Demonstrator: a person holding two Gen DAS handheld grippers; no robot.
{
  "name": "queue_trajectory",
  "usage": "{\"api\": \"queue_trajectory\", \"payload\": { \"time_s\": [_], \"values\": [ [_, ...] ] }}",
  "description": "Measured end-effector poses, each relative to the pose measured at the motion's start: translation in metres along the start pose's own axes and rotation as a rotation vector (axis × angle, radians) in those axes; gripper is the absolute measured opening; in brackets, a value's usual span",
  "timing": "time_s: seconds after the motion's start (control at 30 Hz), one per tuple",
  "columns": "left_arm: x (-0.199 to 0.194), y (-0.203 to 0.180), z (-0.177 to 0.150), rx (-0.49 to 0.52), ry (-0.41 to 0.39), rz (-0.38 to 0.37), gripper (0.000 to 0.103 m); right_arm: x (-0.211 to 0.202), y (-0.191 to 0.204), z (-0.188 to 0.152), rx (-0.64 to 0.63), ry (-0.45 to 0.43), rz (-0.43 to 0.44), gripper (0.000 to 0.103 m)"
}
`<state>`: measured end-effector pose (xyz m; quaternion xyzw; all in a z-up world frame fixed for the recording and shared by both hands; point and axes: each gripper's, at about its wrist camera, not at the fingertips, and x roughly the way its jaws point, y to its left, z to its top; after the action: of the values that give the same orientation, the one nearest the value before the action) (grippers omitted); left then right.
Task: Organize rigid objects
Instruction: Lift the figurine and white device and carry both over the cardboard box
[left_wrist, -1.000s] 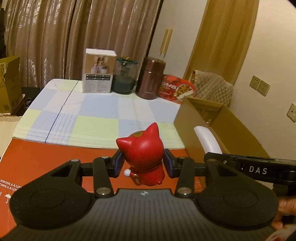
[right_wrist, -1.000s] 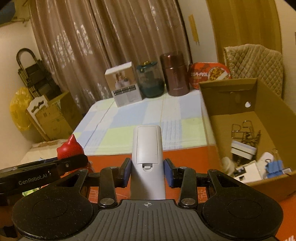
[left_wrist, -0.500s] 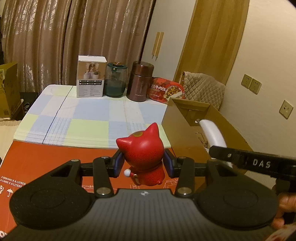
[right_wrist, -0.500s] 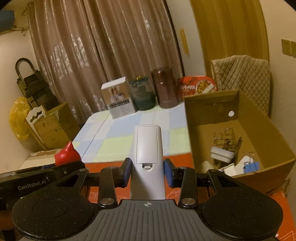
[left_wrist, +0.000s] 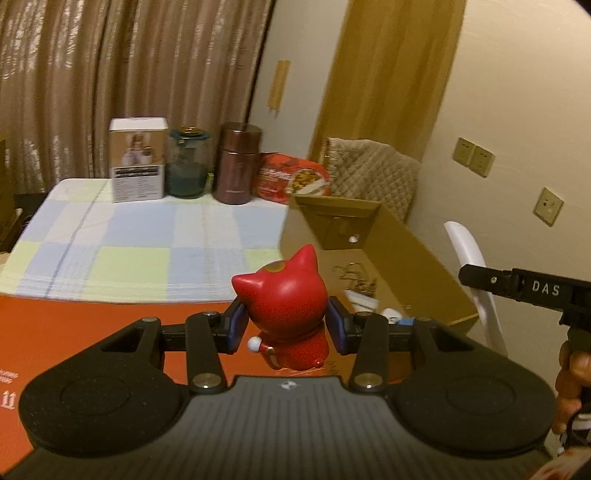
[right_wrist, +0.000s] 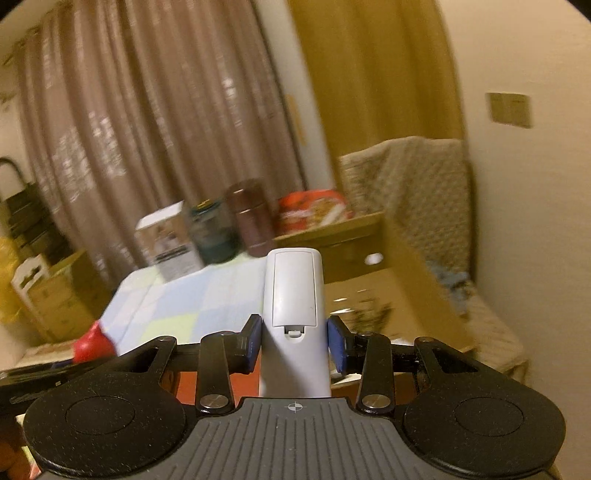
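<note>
Over the red sheet at the near edge of the counter, my left gripper (left_wrist: 284, 325) has its blue fingers (left_wrist: 236, 325) clenched on a red cat figurine (left_wrist: 286, 306); pads press both flanks, figurine upright w/ ears up, back of head toward the lens, held clear of the sheet. Just right of it in the left wrist view sits an open cardboard box (left_wrist: 424, 258) at the counter's right edge, w/ small items inside: metal clips and white pieces, too small to name exactly. My right gripper (right_wrist: 295, 343) grasps a white remote-shaped object (right_wrist: 293, 295), long axis pointing fwd along the fingers (right_wrist: 336, 345), battery-cover side up; pads touch both its sides. Same object shows in the left wrist view as a white curved bar (left_wrist: 469, 258) beside the box's right wall, w/ the right gripper's black body and my hand (left_wrist: 570, 384) at far right. In the right wrist view the box (right_wrist: 417, 277) lies ahead and right of the white object, image blurred; the figurine's red tip (right_wrist: 90, 343) shows low left. At the counter's far edge, left to right: white carton (left_wrist: 136, 170), dark glass jar (left_wrist: 186, 162), brown flask (left_wrist: 238, 162), red food pack (left_wrist: 291, 179). Checked cloth (left_wrist: 129, 240) covers the counter's middle. Curtains behind; quilted cover (left_wrist: 369, 173) beyond the box.
</note>
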<state>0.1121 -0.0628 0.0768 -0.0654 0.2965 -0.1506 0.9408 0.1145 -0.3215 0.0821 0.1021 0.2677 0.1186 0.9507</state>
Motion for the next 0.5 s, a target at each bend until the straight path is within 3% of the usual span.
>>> {"api": "queue_trajectory", "payload": {
  "time_s": [0.23, 0.5],
  "values": [
    [0.029, -0.044, 0.01, 0.053, 0.014, -0.069, 0.04, -0.008, -0.054, 0.016, 0.056, -0.019, -0.087, 0.035],
    [0.071, -0.079, 0.025, 0.104, 0.045, -0.114, 0.04, 0.009, -0.08, 0.031, 0.059, 0.004, -0.084, 0.035]
  ]
}}
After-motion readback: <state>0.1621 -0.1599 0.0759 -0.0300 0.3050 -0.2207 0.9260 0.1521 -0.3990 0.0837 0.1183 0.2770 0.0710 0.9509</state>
